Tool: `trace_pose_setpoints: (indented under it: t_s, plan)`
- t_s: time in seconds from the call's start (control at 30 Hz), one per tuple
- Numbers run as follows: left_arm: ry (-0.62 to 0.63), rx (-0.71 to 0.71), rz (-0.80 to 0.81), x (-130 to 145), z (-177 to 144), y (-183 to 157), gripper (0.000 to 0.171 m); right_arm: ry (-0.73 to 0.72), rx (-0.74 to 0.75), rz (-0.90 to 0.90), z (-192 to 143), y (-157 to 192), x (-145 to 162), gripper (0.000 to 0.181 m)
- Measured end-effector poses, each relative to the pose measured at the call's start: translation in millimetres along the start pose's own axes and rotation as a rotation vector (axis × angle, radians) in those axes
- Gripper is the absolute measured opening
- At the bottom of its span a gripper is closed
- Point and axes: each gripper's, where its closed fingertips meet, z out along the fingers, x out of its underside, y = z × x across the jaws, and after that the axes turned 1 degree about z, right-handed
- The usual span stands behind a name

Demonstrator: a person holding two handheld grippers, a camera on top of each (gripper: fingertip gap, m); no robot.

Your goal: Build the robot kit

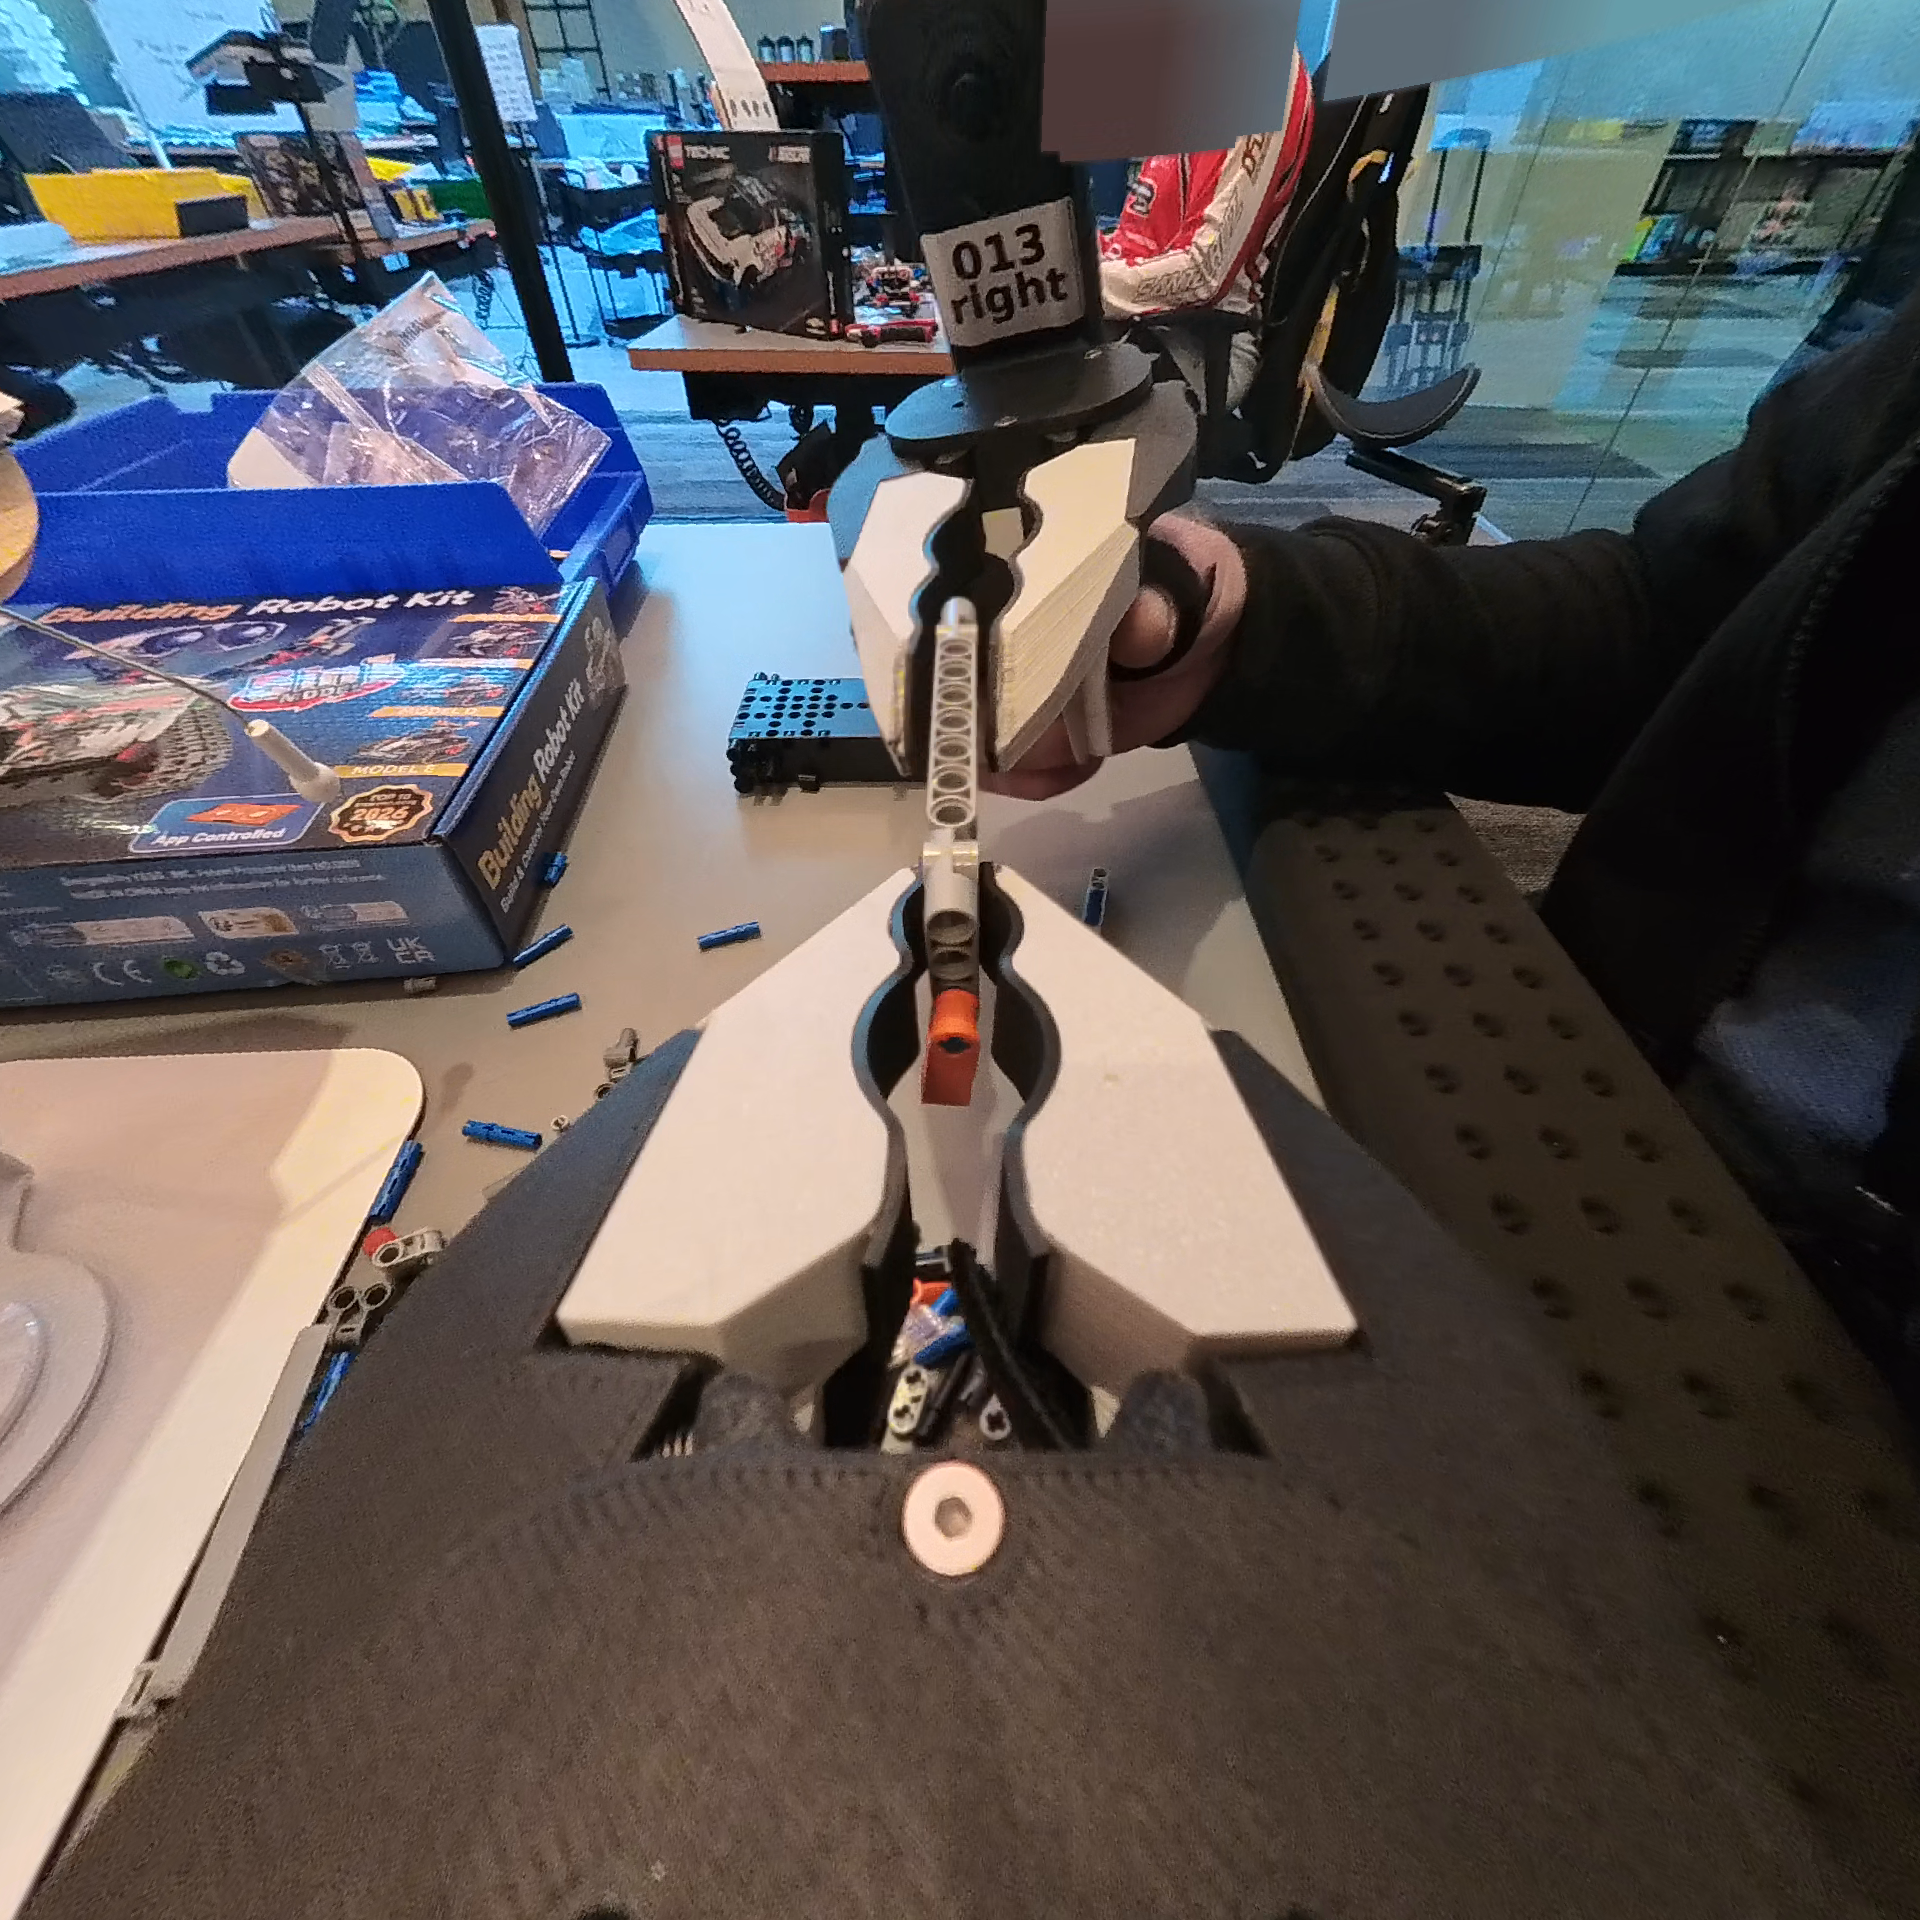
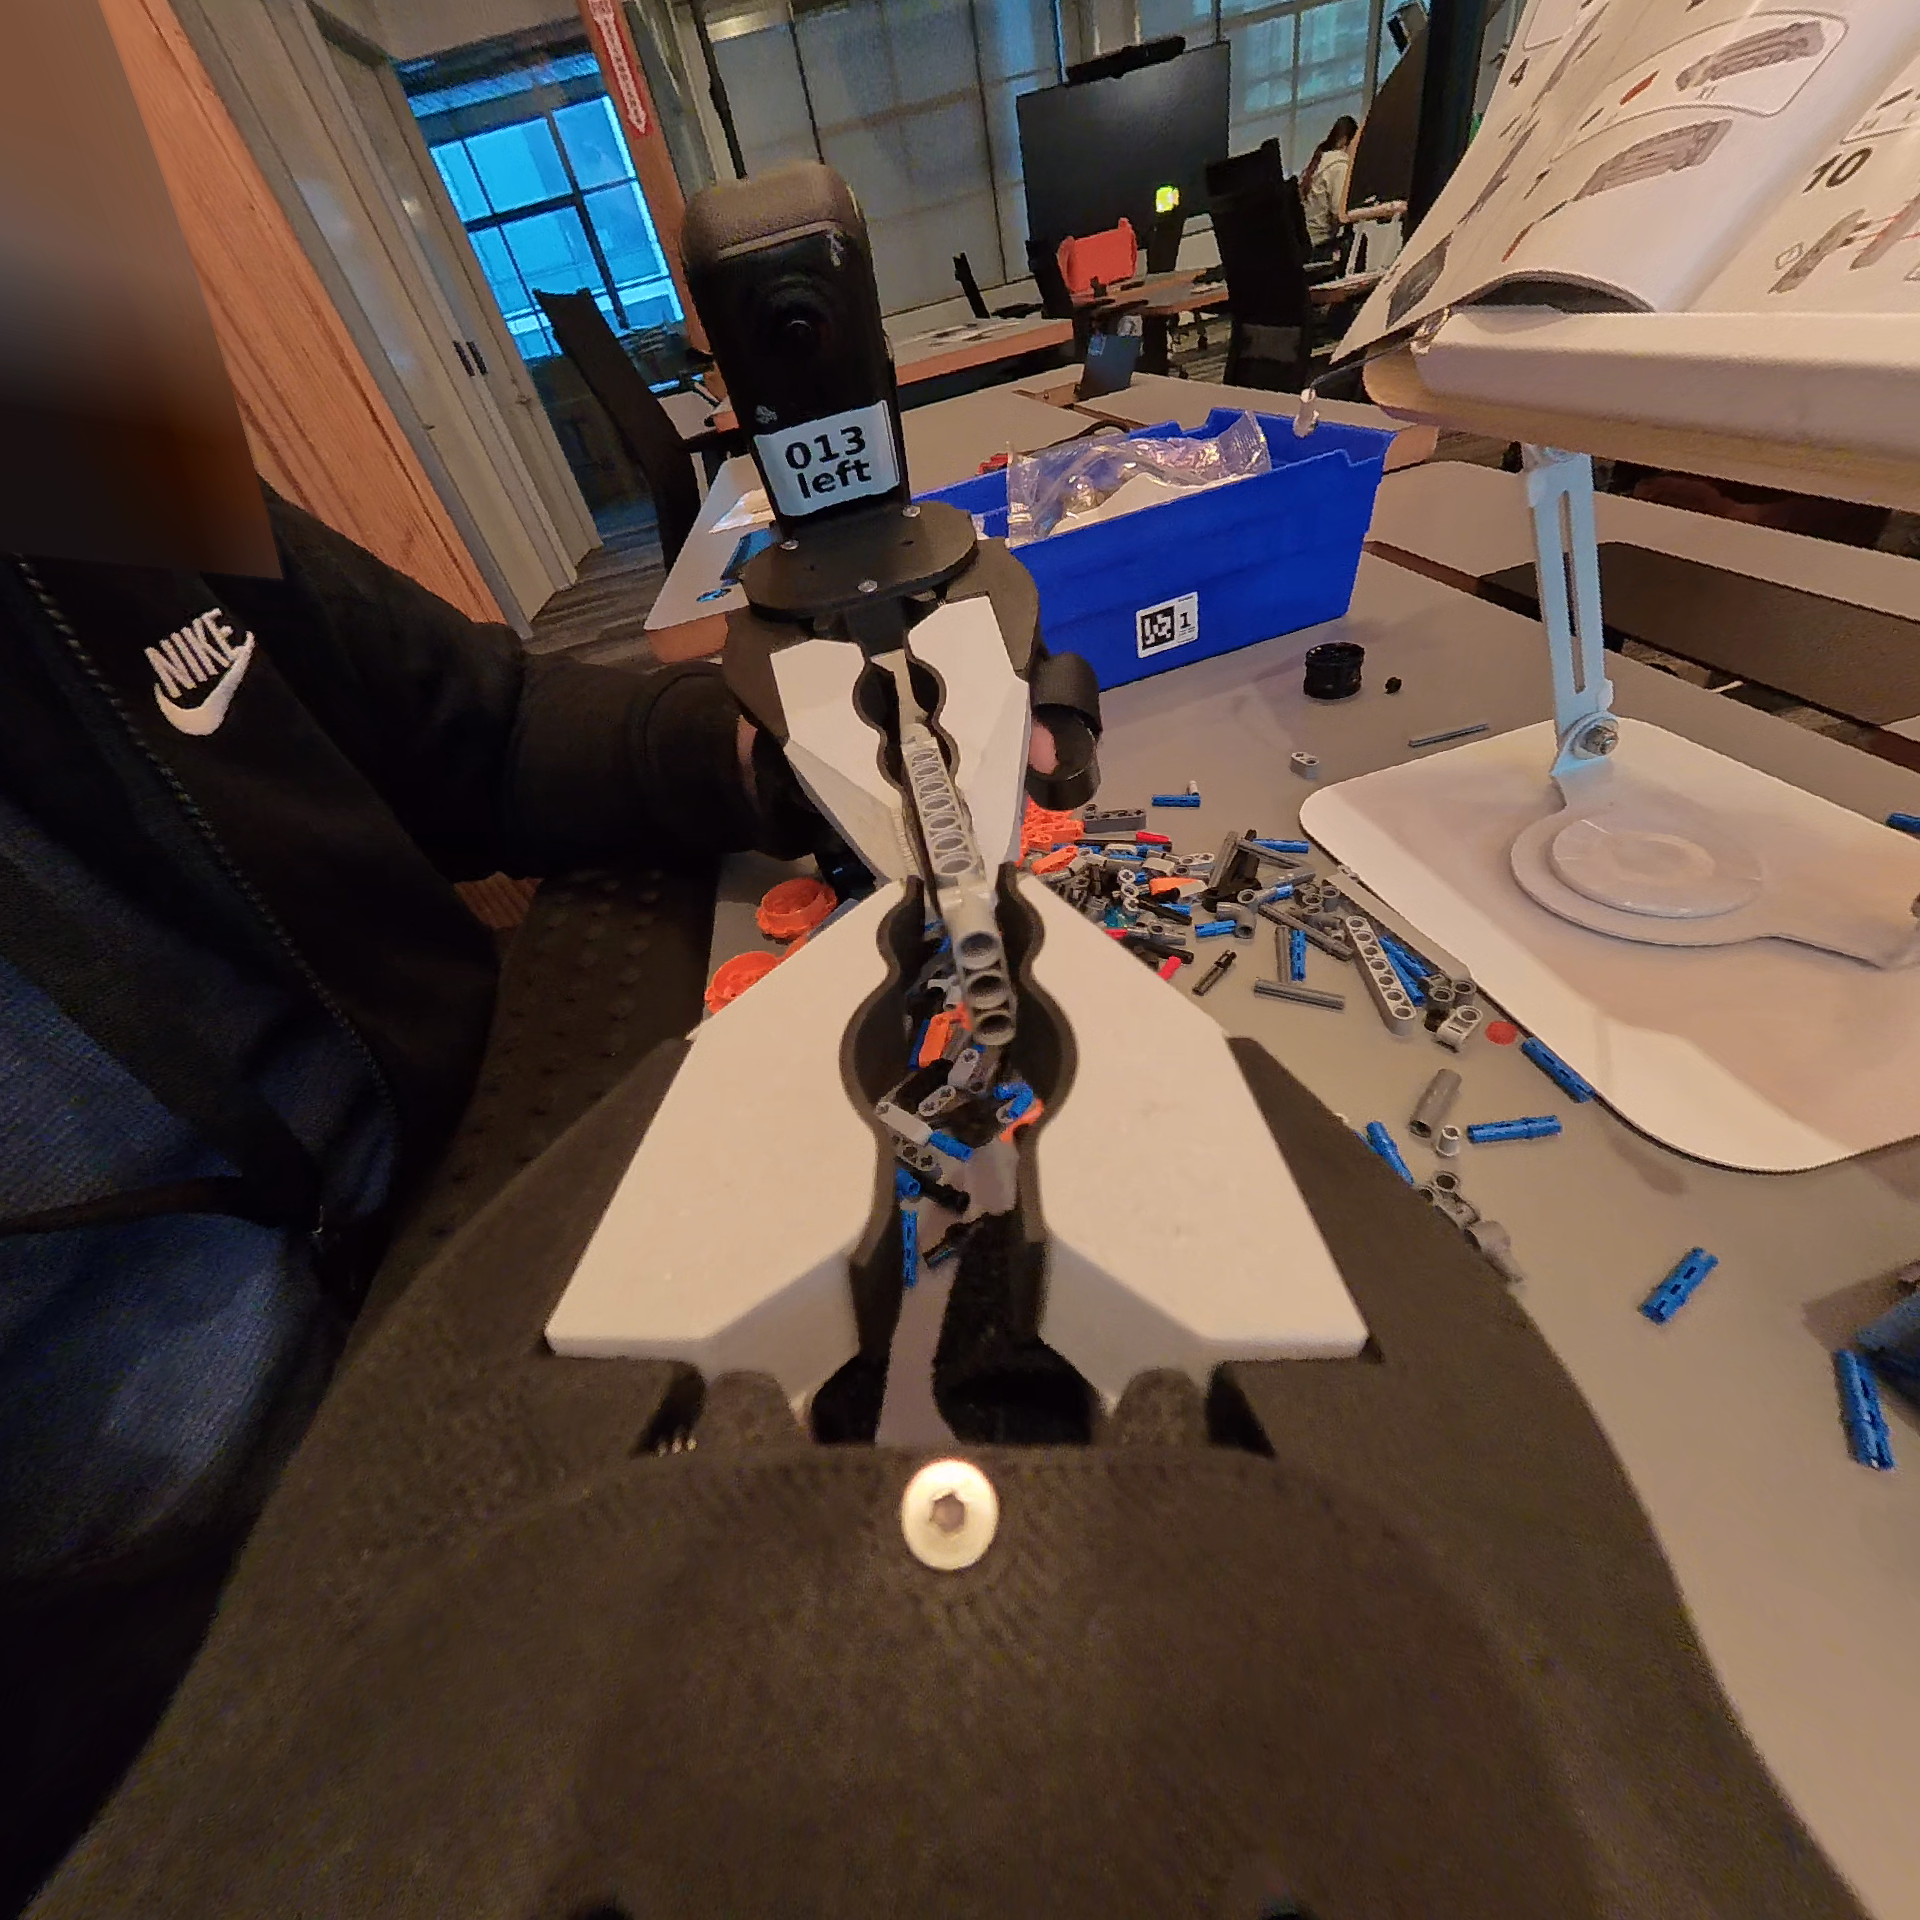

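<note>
Above the counter (image 2: 1662, 1455), mid-air | left gripper (image 1: 951, 894): clamped on grey connector stack with orange block (image 1: 949, 1055) | right gripper (image 2: 961, 894): clamped on light-grey holed beam (image 1: 951, 717) | beam and stack end to end, touching | loose pins (image 2: 1247, 914) below.

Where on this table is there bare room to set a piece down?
Bare tabletop lies between the kit box and the black perforated block. The white stand base is mostly bare too. It is crowded at the loose parts pile beside that base.
</note>
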Motion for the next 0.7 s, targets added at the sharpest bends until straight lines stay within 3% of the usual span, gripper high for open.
trace_pose_setpoints:
  t_s: [0.13,0.33,0.7]
  plan:
    - [-0.011,-0.01,-0.029,2,-3,7,0.005,0.011,0.064,-0.035,-8,-9,-1,0.018]
    - [0.011,-0.058,-0.032,6,-8,18,0.005,0.142,0.29,-0.142,-47,-31,5,0.019]
    - [0.049,-0.068,-0.042,16,-6,23,0.005,0.501,0.378,-0.117,-84,-16,82,0.02]
